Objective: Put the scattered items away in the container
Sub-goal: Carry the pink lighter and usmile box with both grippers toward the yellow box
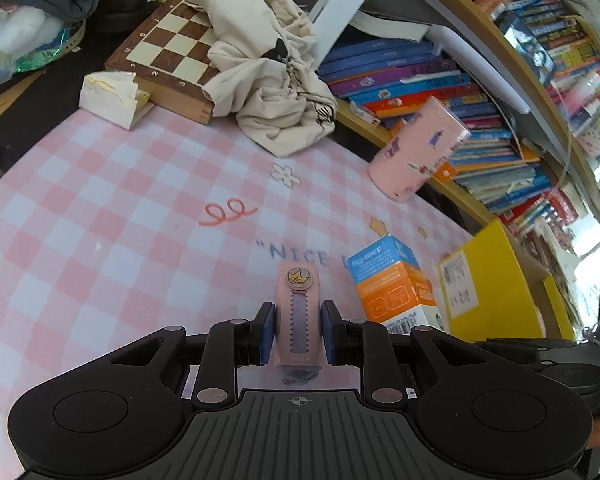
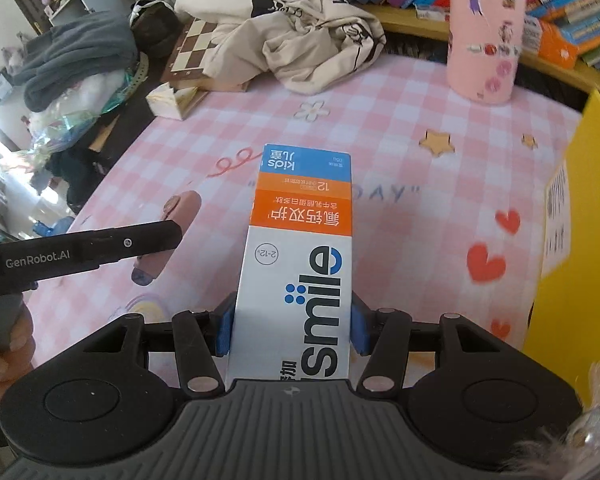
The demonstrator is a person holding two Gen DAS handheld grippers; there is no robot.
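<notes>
Over glossy pink-checked cloth, left jaws clamp a slim pink case, right a rectangular cardboard carton.

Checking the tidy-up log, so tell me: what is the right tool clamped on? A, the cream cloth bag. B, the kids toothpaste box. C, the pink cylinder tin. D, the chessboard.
B: the right tool has its blue pads pressed on both sides of the kids toothpaste box.

A lived-in home room: crammed bookshelves, chessboard, crumpled clothes.
</notes>
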